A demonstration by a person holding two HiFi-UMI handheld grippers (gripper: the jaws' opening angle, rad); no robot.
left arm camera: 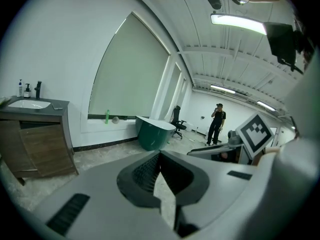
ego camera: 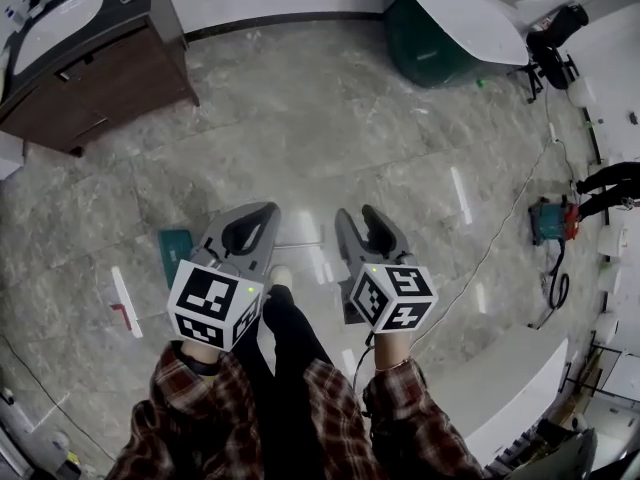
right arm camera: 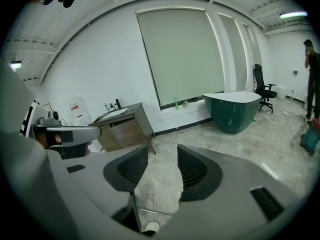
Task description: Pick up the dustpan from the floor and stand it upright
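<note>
1. Floor [ego camera: 300, 118]: grey marbled tiles that carry every other item.
2. Bathtub [ego camera: 430, 43]: dark green with a white rim, at the floor's far edge against the wall.
3. Vanity cabinet [ego camera: 95, 68]: wood front, dark top and white basin, in the floor's far left corner.
4. Left gripper [ego camera: 262, 211]: grey, marker cube at the rear, held low over mid-floor. In the left gripper view [left arm camera: 160, 154] its jaw tips meet, with only bare tile showing through the slot below them; nothing is held.
5. Right gripper [ego camera: 358, 213]: just beside the left one. In the right gripper view [right arm camera: 162, 156] the jaws stand apart, with only floor between them.
6. Dustpan [ego camera: 176, 246]: teal, lying flat on the floor at the left gripper's outer side, partly covered by it and gripped by neither claw. A thin pale rod [ego camera: 298, 241] crosses the floor between the two grippers and may be its handle; the view is too poor to be sure.
7. Power tool [ego camera: 550, 220]: blue, with a black cable, near the floor's right edge.
</note>
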